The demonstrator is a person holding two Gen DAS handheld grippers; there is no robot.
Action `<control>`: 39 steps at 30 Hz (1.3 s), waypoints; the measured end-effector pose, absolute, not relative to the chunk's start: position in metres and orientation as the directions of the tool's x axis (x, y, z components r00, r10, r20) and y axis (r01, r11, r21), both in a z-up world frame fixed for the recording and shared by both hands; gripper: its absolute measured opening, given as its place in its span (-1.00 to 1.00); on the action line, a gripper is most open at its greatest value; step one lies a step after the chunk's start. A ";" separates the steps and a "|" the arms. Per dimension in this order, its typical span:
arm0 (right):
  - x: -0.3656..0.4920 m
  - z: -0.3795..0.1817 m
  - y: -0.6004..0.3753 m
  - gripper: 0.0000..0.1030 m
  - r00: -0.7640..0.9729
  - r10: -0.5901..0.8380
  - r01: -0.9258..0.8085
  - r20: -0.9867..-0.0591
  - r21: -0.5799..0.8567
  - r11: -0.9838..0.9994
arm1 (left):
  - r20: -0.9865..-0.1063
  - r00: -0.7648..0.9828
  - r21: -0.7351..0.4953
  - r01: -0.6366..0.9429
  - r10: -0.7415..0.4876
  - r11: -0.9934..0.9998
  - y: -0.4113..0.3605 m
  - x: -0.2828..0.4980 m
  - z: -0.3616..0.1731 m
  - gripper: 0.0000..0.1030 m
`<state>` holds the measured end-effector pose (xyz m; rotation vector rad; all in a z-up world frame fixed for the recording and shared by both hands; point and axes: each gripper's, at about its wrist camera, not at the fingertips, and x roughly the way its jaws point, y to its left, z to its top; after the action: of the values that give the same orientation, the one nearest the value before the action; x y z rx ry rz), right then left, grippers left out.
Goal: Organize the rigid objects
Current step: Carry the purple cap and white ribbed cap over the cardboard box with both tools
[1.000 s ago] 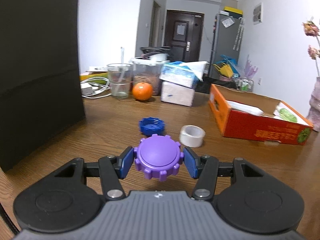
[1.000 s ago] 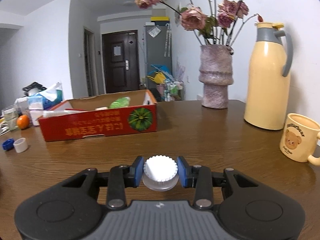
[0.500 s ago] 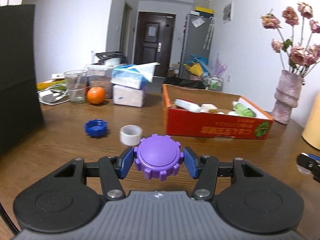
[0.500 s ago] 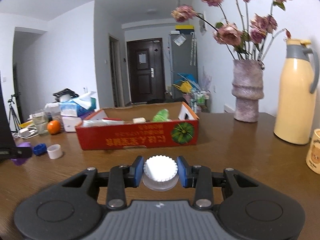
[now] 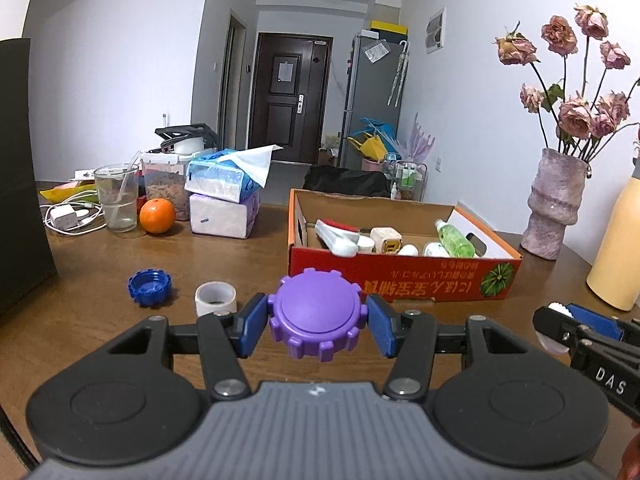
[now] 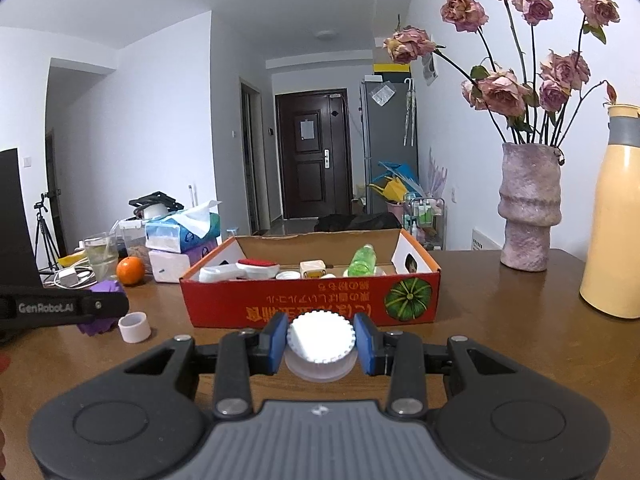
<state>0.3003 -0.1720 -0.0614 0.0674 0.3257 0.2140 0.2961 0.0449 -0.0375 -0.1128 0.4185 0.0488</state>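
Observation:
My left gripper (image 5: 318, 326) is shut on a purple toothed cap (image 5: 318, 316), held above the wooden table in front of a red cardboard box (image 5: 400, 280). My right gripper (image 6: 321, 342) is shut on a white ridged cap (image 6: 321, 340), facing the same box (image 6: 312, 308). The box holds several small items, among them a green bottle (image 6: 362, 260) and a cream cube (image 5: 386, 238). A blue cap (image 5: 149, 286) and a white ring-shaped cap (image 5: 215, 298) lie on the table to the left. The right gripper shows at the left wrist view's right edge (image 5: 560, 318).
An orange (image 5: 157, 216), a glass (image 5: 116, 198), tissue packs (image 5: 224, 200) and cables stand at the back left. A vase of dried roses (image 6: 528, 224) and a yellow thermos (image 6: 612, 232) stand at the right. A black block (image 5: 20, 184) stands at far left.
Both grippers have swung and moved toward the red box, which now sits centred and closer in both views. Each keeps its cap. The mug has left the right view.

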 end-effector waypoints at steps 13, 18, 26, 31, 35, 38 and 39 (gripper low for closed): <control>0.335 -0.062 -0.175 -0.32 0.928 0.201 -0.173 -0.315 0.113 0.978 | -0.392 0.919 -0.099 -0.083 0.038 0.992 0.040 0.334 -0.030 0.08; 0.352 -0.061 -0.174 -0.32 0.929 0.206 -0.175 -0.307 0.126 0.977 | -0.379 0.925 -0.102 -0.080 0.036 0.992 0.035 0.351 -0.026 0.08; 0.384 -0.061 -0.171 -0.32 0.929 0.215 -0.182 -0.300 0.132 0.974 | -0.374 0.927 -0.101 -0.073 0.030 0.992 0.030 0.379 -0.024 0.08; 0.402 -0.064 -0.169 -0.32 0.929 0.216 -0.188 -0.302 0.120 0.975 | -0.379 0.925 -0.102 -0.069 0.025 0.992 0.029 0.396 -0.026 0.08; 0.414 -0.066 -0.166 -0.31 0.927 0.219 -0.193 -0.304 0.112 0.975 | -0.375 0.927 -0.104 -0.069 0.025 0.992 0.029 0.410 -0.025 0.08; 0.423 -0.066 -0.167 -0.32 0.928 0.217 -0.192 -0.303 0.112 0.975 | -0.371 0.928 -0.103 -0.067 0.024 0.992 0.028 0.419 -0.025 0.08; 0.426 -0.067 -0.167 -0.32 0.928 0.217 -0.191 -0.304 0.114 0.975 | -0.371 0.928 -0.103 -0.067 0.025 0.992 0.027 0.422 -0.025 0.08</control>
<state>0.4262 -0.1667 -0.0666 0.0826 0.3206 0.2094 0.4224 0.0271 -0.0253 -0.1146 0.3785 0.0472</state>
